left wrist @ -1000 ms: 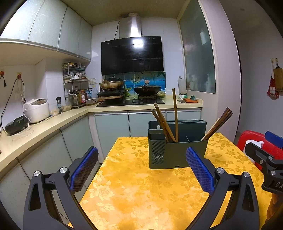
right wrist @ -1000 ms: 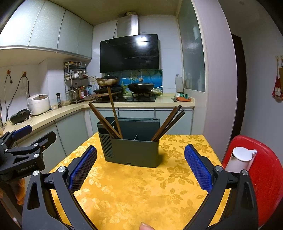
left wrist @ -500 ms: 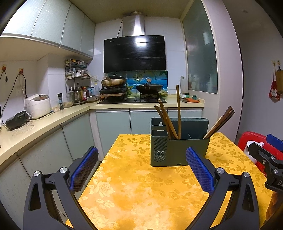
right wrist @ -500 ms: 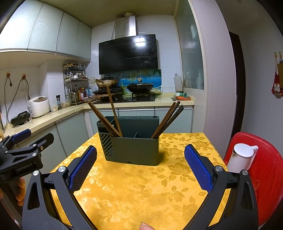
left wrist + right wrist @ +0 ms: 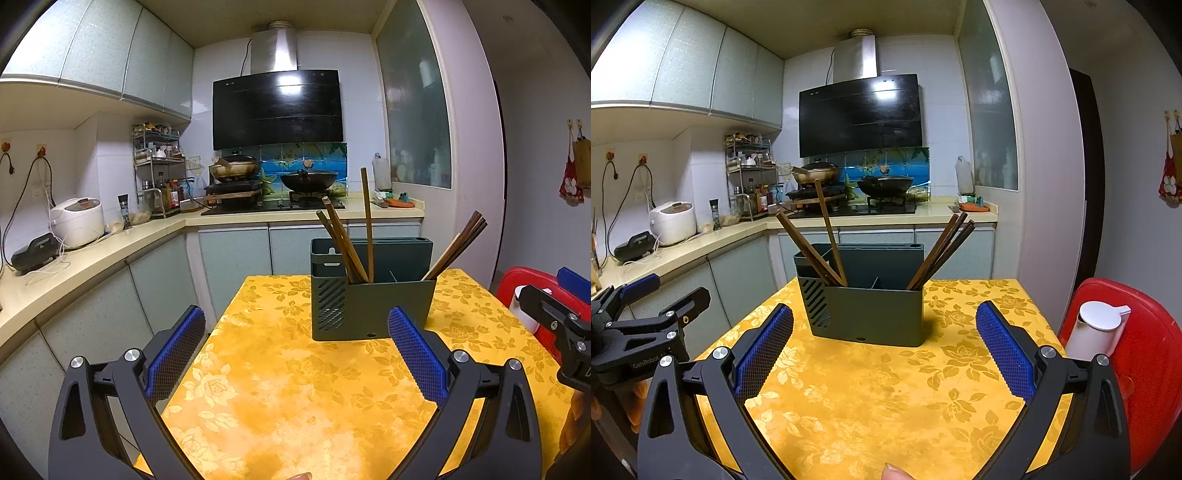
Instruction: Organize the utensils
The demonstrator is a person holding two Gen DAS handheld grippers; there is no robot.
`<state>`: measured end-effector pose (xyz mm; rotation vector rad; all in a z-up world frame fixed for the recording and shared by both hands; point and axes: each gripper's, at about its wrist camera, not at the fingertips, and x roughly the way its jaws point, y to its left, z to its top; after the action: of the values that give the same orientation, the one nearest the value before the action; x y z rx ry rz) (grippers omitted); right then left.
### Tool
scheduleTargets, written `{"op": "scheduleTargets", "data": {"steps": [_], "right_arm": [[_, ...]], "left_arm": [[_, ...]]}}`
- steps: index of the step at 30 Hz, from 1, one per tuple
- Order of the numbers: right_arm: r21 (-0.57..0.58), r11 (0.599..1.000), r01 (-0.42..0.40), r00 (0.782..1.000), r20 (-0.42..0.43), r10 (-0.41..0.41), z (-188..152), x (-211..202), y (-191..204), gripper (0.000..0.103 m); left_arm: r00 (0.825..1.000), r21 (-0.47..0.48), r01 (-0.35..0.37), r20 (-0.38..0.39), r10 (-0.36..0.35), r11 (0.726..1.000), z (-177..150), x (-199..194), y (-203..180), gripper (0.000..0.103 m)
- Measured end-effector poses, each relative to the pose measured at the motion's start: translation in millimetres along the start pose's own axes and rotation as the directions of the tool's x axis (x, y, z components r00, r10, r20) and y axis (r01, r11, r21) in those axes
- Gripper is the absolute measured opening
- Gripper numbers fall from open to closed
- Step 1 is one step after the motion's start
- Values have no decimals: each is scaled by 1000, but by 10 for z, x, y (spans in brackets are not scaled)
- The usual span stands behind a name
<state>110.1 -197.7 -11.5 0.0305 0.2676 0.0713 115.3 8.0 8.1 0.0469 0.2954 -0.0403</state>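
Covering kitchen table: yellow floral cloth.

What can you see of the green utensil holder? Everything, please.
The utensil holder is a dark grey-green rectangular box, seemingly plastic, upright on the yellow floral tablecloth. One end wall has slanted vent slots, the taller back section has top slots, and a divider splits the inside. Brown chopsticks lean out at one end, a second bunch at the other. Neither claw touches it.

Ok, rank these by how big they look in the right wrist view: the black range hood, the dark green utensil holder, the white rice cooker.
1. Black range hood and dark green utensil holder: alike, and the holder is nearer.
2. White rice cooker.
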Motion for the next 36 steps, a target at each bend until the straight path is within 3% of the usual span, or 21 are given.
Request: {"op": "scheduleTargets", "data": {"steps": [36], "right_arm": [[10,1000,-10,999,-38,10,-64,93,25,96]], "left_arm": [[999,-12,11,-40,-11,1000,-75,24,-18,96]]}}
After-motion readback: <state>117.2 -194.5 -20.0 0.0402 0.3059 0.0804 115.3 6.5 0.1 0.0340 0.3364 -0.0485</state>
